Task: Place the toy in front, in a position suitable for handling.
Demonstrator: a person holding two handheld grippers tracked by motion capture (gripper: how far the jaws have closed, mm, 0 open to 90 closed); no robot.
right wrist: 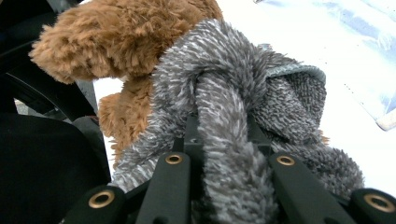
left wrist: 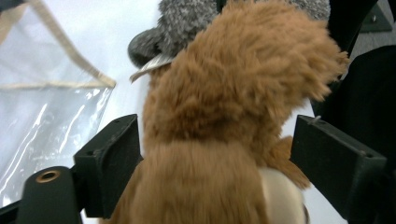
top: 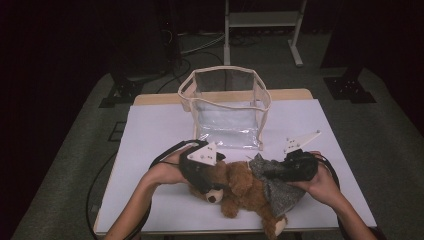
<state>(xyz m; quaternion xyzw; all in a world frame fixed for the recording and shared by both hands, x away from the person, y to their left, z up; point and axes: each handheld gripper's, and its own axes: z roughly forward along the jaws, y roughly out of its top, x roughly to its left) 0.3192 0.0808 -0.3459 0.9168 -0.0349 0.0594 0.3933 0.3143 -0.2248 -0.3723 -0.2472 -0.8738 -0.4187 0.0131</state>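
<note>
A brown teddy bear (top: 239, 187) lies on the white table near its front edge, with a fuzzy grey garment (top: 278, 189) over its right side. My left gripper (top: 202, 174) is over the bear's head. In the left gripper view the bear (left wrist: 233, 84) sits between the jaws of my left gripper (left wrist: 215, 144); they stand wide apart and do not squeeze the fur. My right gripper (top: 281, 170) comes in from the right. In the right gripper view my right gripper (right wrist: 222, 128) is shut on a fold of the grey garment (right wrist: 233, 65), and the bear's fur (right wrist: 116, 32) lies just behind.
A clear plastic bag (top: 227, 107) with beige trim and handles stands open at the table's far middle; its wall (left wrist: 42, 112) is close on the left in the left gripper view. The white tabletop (top: 150, 135) lies bare to either side. Stands and cables sit on the floor beyond.
</note>
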